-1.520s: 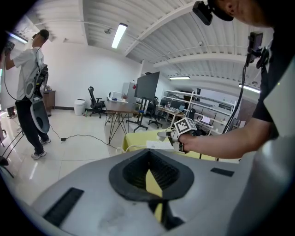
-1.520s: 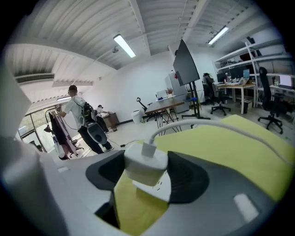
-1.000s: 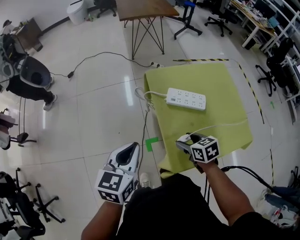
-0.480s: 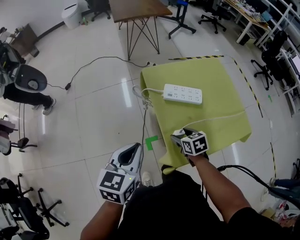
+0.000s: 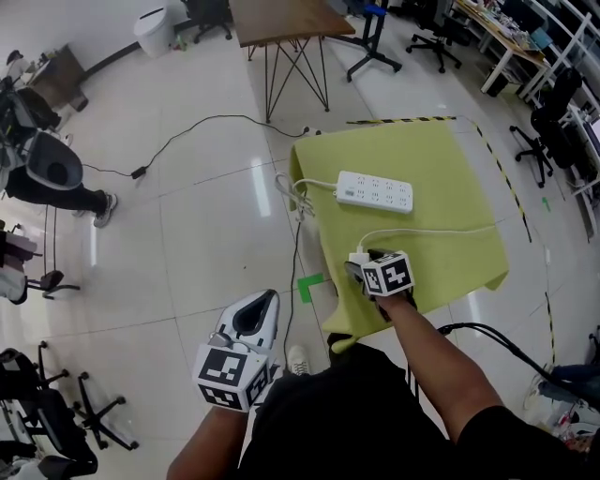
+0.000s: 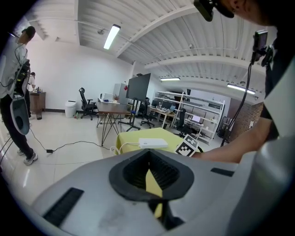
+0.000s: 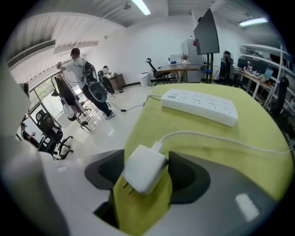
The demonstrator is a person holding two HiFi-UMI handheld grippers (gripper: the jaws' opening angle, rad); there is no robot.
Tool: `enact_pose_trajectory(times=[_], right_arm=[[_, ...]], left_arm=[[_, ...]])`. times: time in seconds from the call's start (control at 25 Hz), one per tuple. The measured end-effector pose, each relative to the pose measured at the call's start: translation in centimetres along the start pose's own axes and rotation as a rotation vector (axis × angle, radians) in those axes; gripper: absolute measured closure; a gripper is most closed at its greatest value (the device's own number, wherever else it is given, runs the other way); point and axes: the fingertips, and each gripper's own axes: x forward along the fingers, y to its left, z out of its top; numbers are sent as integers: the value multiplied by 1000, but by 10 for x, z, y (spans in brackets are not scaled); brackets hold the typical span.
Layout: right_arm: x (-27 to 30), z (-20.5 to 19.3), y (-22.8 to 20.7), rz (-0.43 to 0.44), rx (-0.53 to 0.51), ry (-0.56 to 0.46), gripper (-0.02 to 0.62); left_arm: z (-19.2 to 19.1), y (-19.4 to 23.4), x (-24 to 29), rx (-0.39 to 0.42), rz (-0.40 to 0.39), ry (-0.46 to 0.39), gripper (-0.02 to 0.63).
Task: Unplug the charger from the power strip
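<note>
The white charger sits between the pads of my right gripper, prongs bare and pointing toward the camera. The jaws are opening while both pads still touch its sides. In the head view that gripper hangs low over the near part of the yellow-green cloth, and the charger's white cable trails right across it. The white power strip lies further back on the cloth with nothing plugged into its sockets; it shows too in the right gripper view. My left gripper is off the table's left, shut and empty.
The strip's own white cord hangs off the cloth's left edge to the floor. A green tape mark and a black cable lie on the tiles. A wooden table stands behind, office chairs at right, a person at left.
My right gripper has come down and forward over the cloth with the charger. The charger's cable now lies closer to the power strip. The left gripper has barely shifted.
</note>
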Motion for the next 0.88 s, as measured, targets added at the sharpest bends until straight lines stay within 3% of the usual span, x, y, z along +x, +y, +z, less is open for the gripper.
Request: enact_pose_trajectory(times=[0.16,0.28,0.36,0.44,0.6,0.76,0.88], right_arm=[[-6,7,0,2,-15,-22,258],[-25,14,1,1,-4,-81,242],[-48,20,8,11,22,-151,244],[-81,28,27,54,57,-257,309],[-161,28,72,107,121,-483,592],[-232,5,112,187,245,-681,594],[-276,-22,130,215,301,-746,594]], left_arm=[[5,0,-1,-56,-11,-20,600],[10,0,-3,-129,-41,-41,600],[13,-2,-7,-129,-57,-49,600],[17,-8,-11,-97,-80,-55,600],[17,-31,-17,-21,-162,-47,600],[7,-54,-12,29,-247,-2,600],[12,-78,-14,54,-293,-2,600]])
